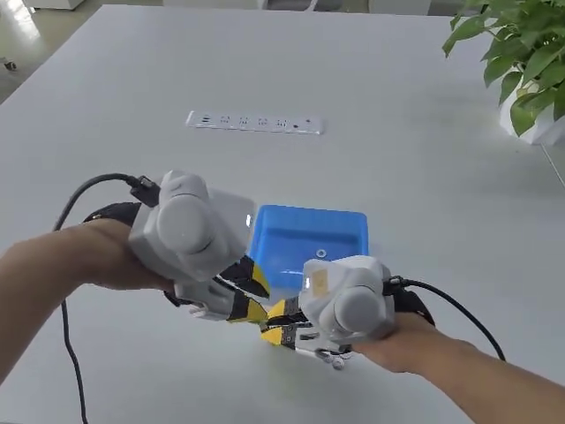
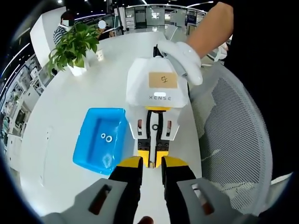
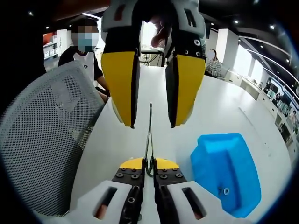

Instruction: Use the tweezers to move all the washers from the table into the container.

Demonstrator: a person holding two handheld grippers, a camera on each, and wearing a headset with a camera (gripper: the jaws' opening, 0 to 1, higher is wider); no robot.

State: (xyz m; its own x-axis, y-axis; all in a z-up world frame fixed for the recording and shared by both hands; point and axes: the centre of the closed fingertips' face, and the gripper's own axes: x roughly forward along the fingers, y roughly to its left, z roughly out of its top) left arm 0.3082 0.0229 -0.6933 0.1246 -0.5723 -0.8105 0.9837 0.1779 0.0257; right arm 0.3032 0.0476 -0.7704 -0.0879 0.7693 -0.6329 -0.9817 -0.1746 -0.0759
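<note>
The right gripper (image 3: 148,164) is clamped on the tweezers (image 3: 150,135), whose tips rise between the parted jaws of the left gripper (image 2: 153,162) (a hand-over or regrip, I judge). Two washers (image 2: 106,137) lie in the blue container (image 2: 88,156). The next move calls for a settled hold on the tweezers.

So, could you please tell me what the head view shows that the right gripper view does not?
The head view adds a power strip and a potted plant toward the far side of the table. The right gripper view adds the tweezers clamped in the right hand-held gripper, plus a mesh chair. Both share the blue container with a washer inside, the left hand-held gripper with its jaws open, and the table.
</note>
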